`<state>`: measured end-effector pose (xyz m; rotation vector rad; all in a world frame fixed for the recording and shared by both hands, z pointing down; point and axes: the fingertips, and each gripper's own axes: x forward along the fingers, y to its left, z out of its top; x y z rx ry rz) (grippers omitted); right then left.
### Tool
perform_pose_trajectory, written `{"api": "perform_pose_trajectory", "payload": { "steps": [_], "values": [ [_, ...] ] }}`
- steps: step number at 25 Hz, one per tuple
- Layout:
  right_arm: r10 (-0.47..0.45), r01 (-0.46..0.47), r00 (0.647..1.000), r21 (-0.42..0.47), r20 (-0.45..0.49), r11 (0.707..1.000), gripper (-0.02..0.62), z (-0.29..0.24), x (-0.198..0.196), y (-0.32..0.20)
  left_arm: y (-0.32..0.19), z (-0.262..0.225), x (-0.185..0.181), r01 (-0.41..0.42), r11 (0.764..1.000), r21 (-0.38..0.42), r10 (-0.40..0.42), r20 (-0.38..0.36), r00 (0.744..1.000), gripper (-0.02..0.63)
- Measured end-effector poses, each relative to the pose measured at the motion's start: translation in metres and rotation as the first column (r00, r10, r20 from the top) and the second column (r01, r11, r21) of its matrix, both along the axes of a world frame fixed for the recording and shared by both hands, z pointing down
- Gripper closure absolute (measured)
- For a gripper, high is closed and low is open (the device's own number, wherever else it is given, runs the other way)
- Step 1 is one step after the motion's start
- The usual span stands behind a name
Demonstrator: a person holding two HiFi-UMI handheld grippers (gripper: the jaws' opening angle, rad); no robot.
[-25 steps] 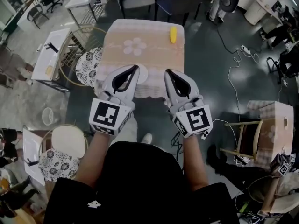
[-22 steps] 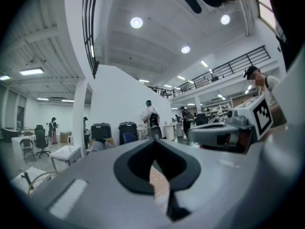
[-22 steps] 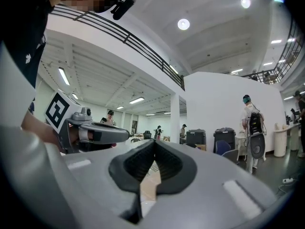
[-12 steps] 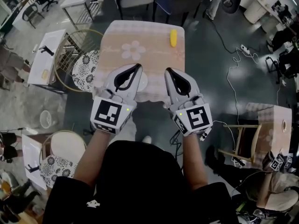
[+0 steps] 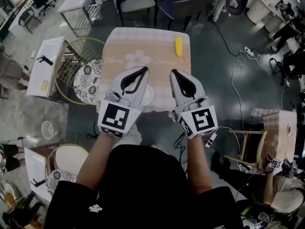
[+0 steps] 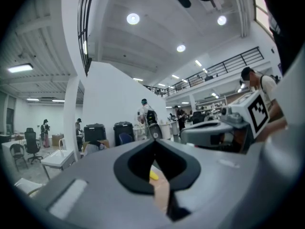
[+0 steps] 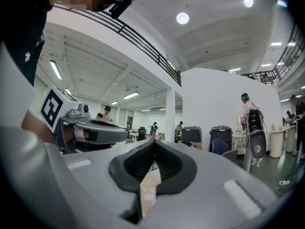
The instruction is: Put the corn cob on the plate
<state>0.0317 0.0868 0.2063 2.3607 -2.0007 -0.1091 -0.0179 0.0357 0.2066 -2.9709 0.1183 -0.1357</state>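
a: entry one, corn cob [image 5: 178, 46]?
b: yellow, lying on the table [image 5: 157, 38], upper right corner of the cloth, by the far edge. not touched by either tool. also visible as a small yellow speck through the left gripper's own jaw window.

a: entry two, plate [image 5: 149, 95]?
b: white, at the near edge of the same table, around the centre of the head view. partly covered by the left gripper; bare where visible. well apart from the cob.

a: entry three, left gripper [image 5: 144, 69]?
b: jaws pressed together tip to tip, nothing between them. held level, overlapping the plate in the head view.

a: entry four, right gripper [image 5: 173, 72]?
b: same condition: jaws pressed together, empty. just beside the left one, right of centre, tips well short of the cob.

a: progress on the task?
b: nothing done yet, judging by how things lie. remaining: reach to the upper right corner of the table, spread one pair of jaws, pinch the cob, carry it back to the plate, set down, release.

a: likely tool for the pick?
b: right gripper, being on the cob's side. a judgement only, not something seen.
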Motion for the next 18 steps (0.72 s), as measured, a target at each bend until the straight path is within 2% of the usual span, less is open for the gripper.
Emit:
{"api": "perform_pose_trajectory", "payload": {
  "steps": [10, 18],
  "values": [
    [0.05, -0.051, 0.999, -0.034, -0.017, 0.998, 0.594, -0.002, 0.012, -0.054, -0.06, -0.003, 0.012, -0.036, 0.998, -0.041, 0.035, -0.026, 0.999, 0.601],
    [0.094, -0.096, 0.995, -0.056, -0.044, 0.994, 0.594, 0.0, 0.012, -0.079, -0.089, 0.001, 0.01, -0.075, 0.995, -0.064, 0.072, -0.044, 0.996, 0.601]
  ]
}}
